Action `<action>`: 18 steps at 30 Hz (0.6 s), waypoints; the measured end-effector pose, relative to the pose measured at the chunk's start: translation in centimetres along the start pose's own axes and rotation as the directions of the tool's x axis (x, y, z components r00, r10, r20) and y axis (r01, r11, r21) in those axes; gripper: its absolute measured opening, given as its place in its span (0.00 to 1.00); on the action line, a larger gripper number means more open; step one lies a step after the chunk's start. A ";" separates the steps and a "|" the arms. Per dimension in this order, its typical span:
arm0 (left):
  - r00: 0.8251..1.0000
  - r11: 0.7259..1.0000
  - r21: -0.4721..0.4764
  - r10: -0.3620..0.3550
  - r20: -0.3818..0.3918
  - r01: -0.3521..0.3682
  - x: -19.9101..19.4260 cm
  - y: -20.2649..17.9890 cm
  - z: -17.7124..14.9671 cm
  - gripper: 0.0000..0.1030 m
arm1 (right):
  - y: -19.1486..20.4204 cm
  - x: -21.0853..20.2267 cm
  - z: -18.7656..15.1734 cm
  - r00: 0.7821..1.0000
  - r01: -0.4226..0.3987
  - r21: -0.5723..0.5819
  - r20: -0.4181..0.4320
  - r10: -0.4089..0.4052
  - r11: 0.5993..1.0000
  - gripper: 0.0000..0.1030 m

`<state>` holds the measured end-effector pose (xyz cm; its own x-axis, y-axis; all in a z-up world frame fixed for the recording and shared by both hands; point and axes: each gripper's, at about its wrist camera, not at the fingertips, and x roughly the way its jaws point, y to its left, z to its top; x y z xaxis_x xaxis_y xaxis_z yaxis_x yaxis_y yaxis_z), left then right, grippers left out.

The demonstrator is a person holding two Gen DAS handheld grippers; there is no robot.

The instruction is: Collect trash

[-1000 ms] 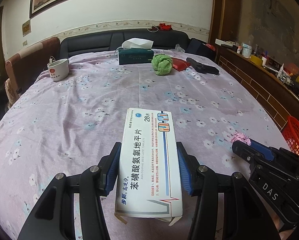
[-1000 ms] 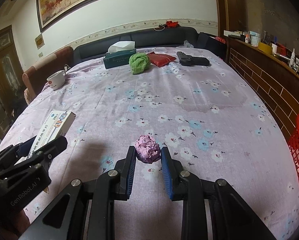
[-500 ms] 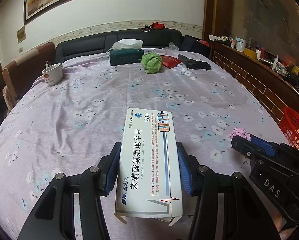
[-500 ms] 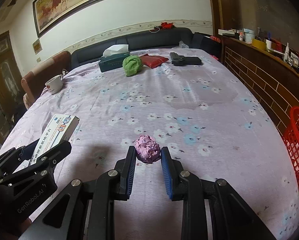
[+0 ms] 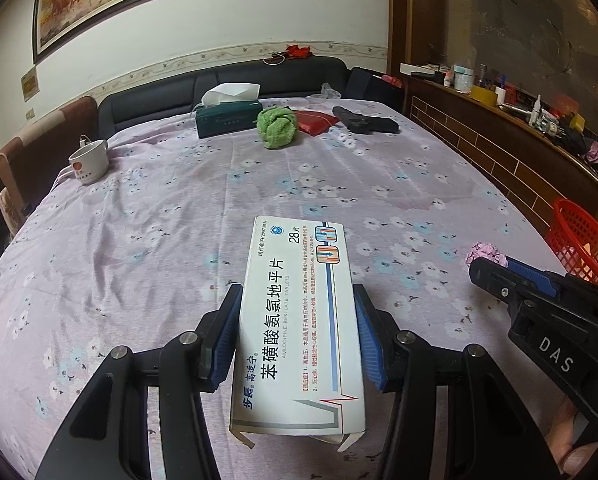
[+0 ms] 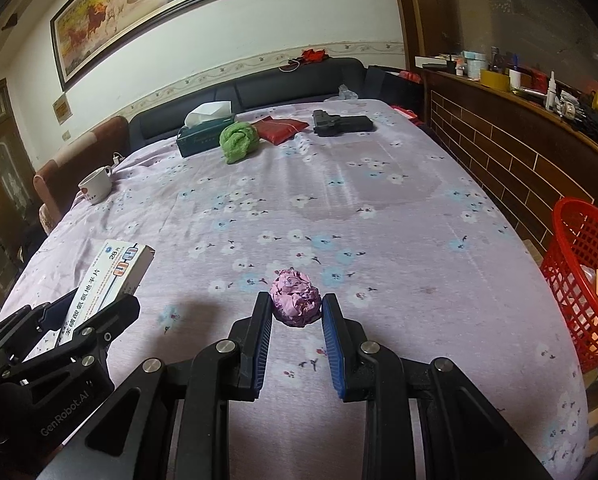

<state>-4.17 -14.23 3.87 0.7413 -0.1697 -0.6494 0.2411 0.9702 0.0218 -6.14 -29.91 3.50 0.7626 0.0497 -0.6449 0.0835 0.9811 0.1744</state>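
My left gripper is shut on a white medicine box with blue print, held flat above the flowered purple tablecloth. In the right wrist view, that box and the left gripper sit at the lower left. My right gripper is shut on a crumpled pink paper ball, pinched between its blue pads. From the left wrist camera the right gripper appears at the right edge, the paper ball at its tip. A red mesh basket stands beyond the table's right edge with some pieces inside.
At the far end lie a green tissue box, a green cloth ball, a red pouch and a black pistol-shaped object. A white cup stands far left. A cluttered wooden sideboard runs along the right, and a dark sofa stands behind the table.
Both grippers have risen above the table and kept their hold on the box and the paper ball. The red basket shows more fully at the right.
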 end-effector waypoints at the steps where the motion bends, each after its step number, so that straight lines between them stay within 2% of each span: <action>1: 1.000 1.000 0.002 -0.001 0.001 0.001 0.0 -0.1 0.0 0.50 | -0.1 -0.1 0.0 1.000 0.000 0.001 0.000 0.000 1.000 0.26; 18: 1.000 0.999 0.040 -0.004 -0.005 0.004 -0.1 -1.8 0.1 0.50 | -1.7 -0.9 -0.2 1.000 0.001 0.032 0.011 -0.001 0.999 0.26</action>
<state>-4.58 -16.03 3.98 0.7374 -0.1726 -0.6531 0.2689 0.9619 0.0494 -7.06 -31.61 3.64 0.7696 0.0463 -0.6368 0.1048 0.9747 0.1975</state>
